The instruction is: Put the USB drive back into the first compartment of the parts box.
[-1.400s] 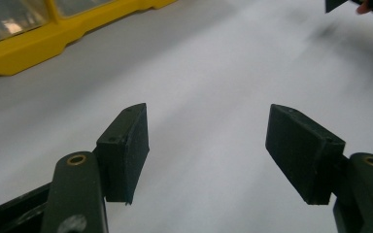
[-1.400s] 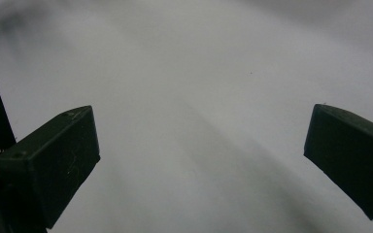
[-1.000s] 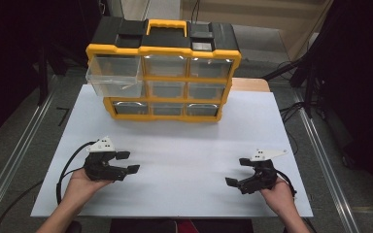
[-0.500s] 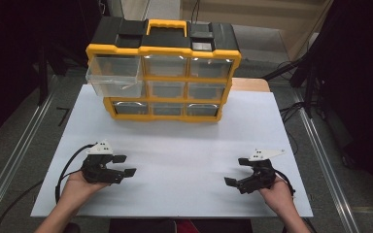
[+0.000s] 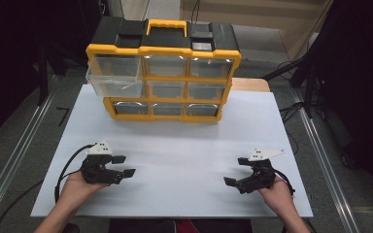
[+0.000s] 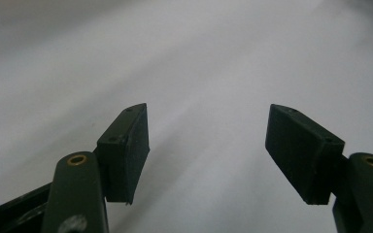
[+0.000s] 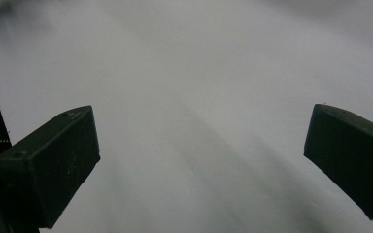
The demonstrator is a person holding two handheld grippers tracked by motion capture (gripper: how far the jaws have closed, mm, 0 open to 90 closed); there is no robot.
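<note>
My left gripper (image 5: 124, 165) rests low over the white table sheet (image 5: 184, 160), jaws spread wide with nothing between the pads (image 6: 126, 150), only bare sheet under them. My right gripper (image 5: 237, 171), well apart across the sheet and facing in toward the left one, is just as wide, also holding nothing. Ahead of both, far beyond the fingertips, stands the yellow-and-black drawer organizer (image 5: 162, 73) at the far end of the sheet. Its top-left clear drawer (image 5: 114, 77), up ahead of my left gripper, is pulled out and juts forward; something small lies in it, too small to tell.
</note>
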